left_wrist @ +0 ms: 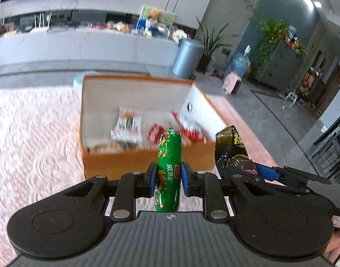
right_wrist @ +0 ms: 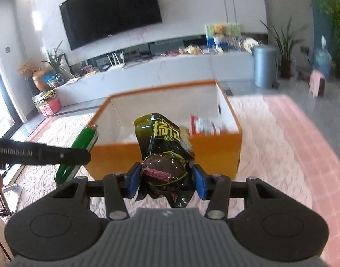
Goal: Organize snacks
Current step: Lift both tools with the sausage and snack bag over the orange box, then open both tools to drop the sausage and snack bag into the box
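Green and glossy, the sausage stick (left_wrist: pixel 169 169) stands nearly upright in the left wrist view, a smooth plastic-wrapped cylinder with cartoon printing and a red label, pinched about its middle between the blue pads of the left tongs (left_wrist: pixel 169 179), which are drawn narrow around it. Beyond it sits an orange cardboard box (left_wrist: pixel 125 164) with white inner walls, open at the top, and inside lie blurred snack packets, one white with dark print (left_wrist: pixel 127 129) and several red ones (left_wrist: pixel 155 132). To the right the other tongs (left_wrist: pixel 247 169) carry a dark crinkled packet (left_wrist: pixel 231 142) just beside the box's near corner. Under everything spreads a pink, bumpy, quilted cloth (left_wrist: pixel 32 146) on the tabletop; farther off are a grey metal bin (left_wrist: pixel 186 57) and potted plants. From the right wrist view, the dark packet (right_wrist: pixel 163 155) fills the centre: shiny olive-black foil with yellow characters, a brown egg-shaped bulge showing through and a pink label strip, its bulge clamped between the blue pads of the right tongs (right_wrist: pixel 166 179), set at a middling width. The packet hides part of the box's near wall (right_wrist: pixel 214 153); a red-and-white packet (right_wrist: pixel 203 125) shows inside at the right. At left the sausage stick (right_wrist: pixel 81 149) leans tilted, crossed by the black arm of the left tongs (right_wrist: pixel 65 155), and a black television (right_wrist: pixel 112 11) hangs on the pale wall behind.
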